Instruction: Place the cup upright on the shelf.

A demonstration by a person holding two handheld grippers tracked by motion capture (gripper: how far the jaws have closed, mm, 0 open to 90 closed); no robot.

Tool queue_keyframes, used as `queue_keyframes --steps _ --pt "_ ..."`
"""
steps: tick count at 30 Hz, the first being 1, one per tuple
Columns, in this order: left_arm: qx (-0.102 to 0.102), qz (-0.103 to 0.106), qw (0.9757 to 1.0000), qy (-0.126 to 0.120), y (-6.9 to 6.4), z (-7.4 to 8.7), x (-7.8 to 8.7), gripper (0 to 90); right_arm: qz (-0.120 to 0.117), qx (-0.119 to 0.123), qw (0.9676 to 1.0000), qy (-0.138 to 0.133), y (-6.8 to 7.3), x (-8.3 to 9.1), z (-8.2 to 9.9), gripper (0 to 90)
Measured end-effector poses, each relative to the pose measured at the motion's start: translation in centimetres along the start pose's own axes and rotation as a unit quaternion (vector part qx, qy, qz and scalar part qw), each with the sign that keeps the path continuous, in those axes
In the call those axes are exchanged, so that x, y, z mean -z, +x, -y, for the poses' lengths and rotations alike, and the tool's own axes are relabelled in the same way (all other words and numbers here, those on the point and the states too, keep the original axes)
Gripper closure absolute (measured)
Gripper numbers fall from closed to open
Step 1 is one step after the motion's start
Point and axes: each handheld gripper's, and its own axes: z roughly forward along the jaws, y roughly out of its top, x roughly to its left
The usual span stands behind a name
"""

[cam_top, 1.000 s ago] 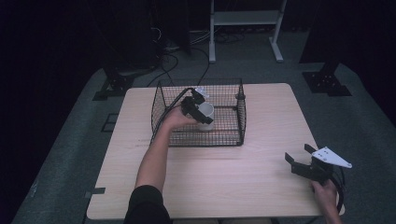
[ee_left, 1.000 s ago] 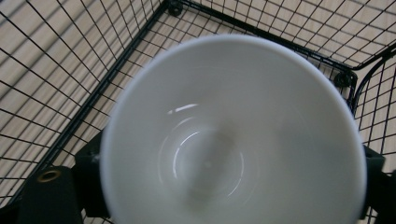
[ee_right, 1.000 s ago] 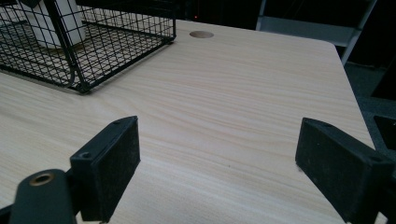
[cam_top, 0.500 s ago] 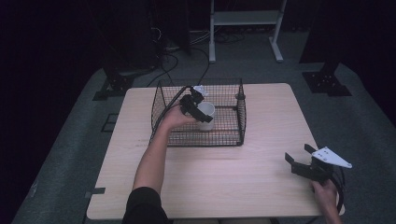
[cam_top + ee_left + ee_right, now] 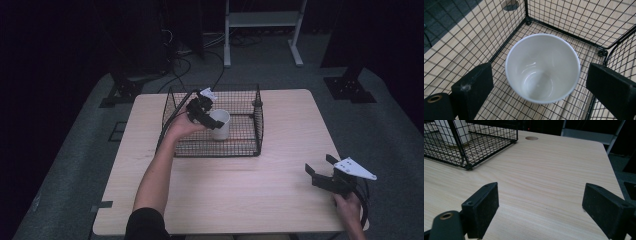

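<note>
Pale wood grain covers the table [image 5: 240, 190], which stands on a grey floor in a dark room. Nearest the person, at the table's near right corner, the right tongs [image 5: 323, 171] rest low over the bare wood in the person's hand; the right gripper view shows their jaws spread wide with nothing between them, pointing toward the basket. Farther in, past the middle of the table, sits a black wire basket [image 5: 257, 120] with an open top. The person's left forearm reaches over its near left wall, and the left tongs [image 5: 212, 122] hang inside it above a white cup [image 5: 221, 124]. The cup [image 5: 542, 67] stands upright on the basket's mesh floor, empty, toward the left half. The left tongs have just been opening: their jaws now stand on either side of the cup's rim, clear of it. Beyond the basket, a round hole [image 5: 531, 138] marks the tabletop, and a white metal frame [image 5: 262, 20] stands on the floor behind.
</note>
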Motion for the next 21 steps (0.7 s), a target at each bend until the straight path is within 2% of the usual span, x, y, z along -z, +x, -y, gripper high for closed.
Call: queue_keyframes --steps 10,15,21 --pt "-0.004 -0.012 0.9996 -0.024 -0.9 0.6 1.9 6.7 0.001 0.001 1.0000 0.001 0.0 0.0 0.0 13.1" --pt "-0.002 -0.018 0.9996 -0.024 -1.2 0.4 2.7 5.3 0.001 0.000 1.0000 0.001 0.0 0.0 0.0 13.1" --pt "-0.009 -0.024 0.9991 -0.033 -1.7 0.3 3.8 5.3 0.002 0.000 1.0000 0.002 0.0 0.0 0.0 13.0"
